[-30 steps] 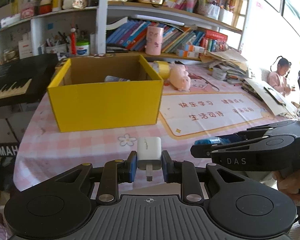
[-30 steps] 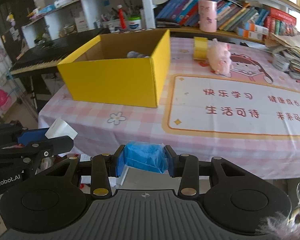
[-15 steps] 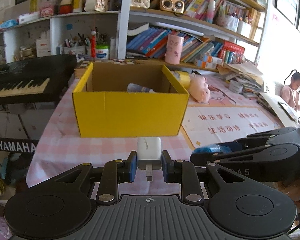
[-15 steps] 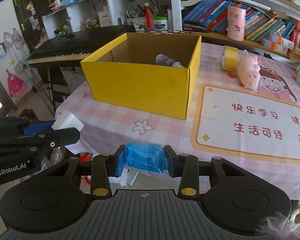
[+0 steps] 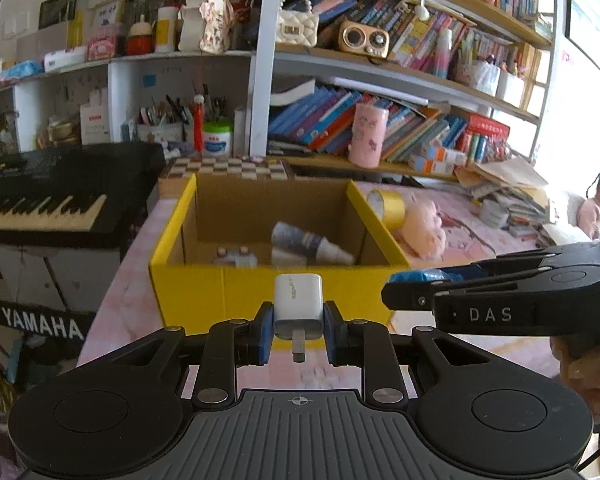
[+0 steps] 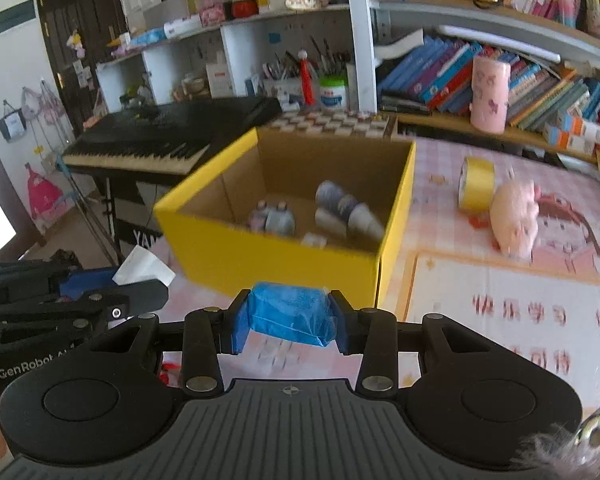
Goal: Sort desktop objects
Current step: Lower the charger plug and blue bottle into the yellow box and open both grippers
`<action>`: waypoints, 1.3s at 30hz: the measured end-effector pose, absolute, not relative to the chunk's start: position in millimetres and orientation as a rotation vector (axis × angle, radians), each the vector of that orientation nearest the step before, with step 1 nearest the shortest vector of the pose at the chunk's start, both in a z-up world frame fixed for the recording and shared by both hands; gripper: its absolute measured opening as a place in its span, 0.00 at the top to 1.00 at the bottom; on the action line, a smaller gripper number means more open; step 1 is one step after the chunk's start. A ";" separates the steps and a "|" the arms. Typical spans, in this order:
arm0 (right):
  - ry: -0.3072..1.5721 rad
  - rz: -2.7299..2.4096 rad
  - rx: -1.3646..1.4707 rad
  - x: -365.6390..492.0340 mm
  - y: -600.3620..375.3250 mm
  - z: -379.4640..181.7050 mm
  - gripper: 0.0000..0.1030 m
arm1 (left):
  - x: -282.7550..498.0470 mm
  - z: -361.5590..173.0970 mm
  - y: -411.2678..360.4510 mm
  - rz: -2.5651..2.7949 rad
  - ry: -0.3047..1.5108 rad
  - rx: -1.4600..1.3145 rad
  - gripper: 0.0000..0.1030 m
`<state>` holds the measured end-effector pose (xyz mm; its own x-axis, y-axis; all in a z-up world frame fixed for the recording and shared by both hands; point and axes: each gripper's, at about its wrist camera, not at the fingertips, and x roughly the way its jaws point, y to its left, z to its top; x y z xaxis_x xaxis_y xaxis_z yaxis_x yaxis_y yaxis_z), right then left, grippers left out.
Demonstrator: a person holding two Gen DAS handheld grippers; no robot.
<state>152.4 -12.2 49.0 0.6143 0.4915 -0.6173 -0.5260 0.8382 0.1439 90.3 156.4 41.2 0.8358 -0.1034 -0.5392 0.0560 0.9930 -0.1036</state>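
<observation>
Nearer the yellow box (image 5: 260, 292) now, upright charger (image 5: 298, 306) points its prong down.

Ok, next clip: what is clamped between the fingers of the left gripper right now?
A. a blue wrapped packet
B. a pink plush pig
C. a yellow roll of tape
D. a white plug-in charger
D. In the left wrist view the left gripper is closed on a white charger with its metal prong pointing toward the camera; the blue packet sits in the right gripper instead.
</observation>
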 end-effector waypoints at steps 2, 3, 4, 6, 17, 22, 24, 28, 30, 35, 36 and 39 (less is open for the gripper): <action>0.675 0.596 -0.061 166.5 -11.1 54.4 0.64 | 103.9 44.1 157.2 -0.077 0.564 -0.082 0.77; 0.667 0.600 -0.067 173.6 -9.8 56.7 0.64 | 110.4 45.2 157.6 -0.072 0.560 -0.079 0.77; 0.658 0.606 -0.072 181.4 -8.6 58.8 0.64 | 116.2 45.4 158.1 -0.068 0.555 -0.076 0.77; 0.642 0.620 -0.089 198.4 -5.6 61.9 0.64 | 130.9 46.4 159.6 -0.056 0.549 -0.065 0.77; 0.627 0.712 -0.243 286.1 22.4 50.4 0.64 | 219.2 28.2 159.7 0.000 0.608 0.038 0.77; 0.662 0.791 -0.415 312.8 47.4 21.5 0.64 | 256.1 7.4 158.0 -0.003 0.694 0.104 0.77; 0.663 0.830 -0.498 318.9 56.8 10.6 0.64 | 267.3 0.7 157.2 -0.009 0.733 0.131 0.77; 0.572 0.915 -0.700 323.0 73.8 -2.5 0.64 | 285.8 -8.2 154.8 -0.037 0.793 0.180 0.77; 0.550 0.956 -0.773 325.6 80.8 -6.2 0.64 | 293.6 -10.2 152.3 -0.054 0.810 0.208 0.77; 0.585 1.057 -0.916 336.9 97.4 -15.8 0.64 | 311.7 -14.3 149.6 -0.093 0.863 0.240 0.77; 0.585 1.069 -0.944 338.2 100.0 -17.5 0.64 | 314.3 -15.1 150.4 -0.102 0.881 0.232 0.77; 0.574 1.089 -1.019 341.4 105.0 -21.6 0.64 | 321.5 -18.6 153.5 -0.114 0.941 0.212 0.77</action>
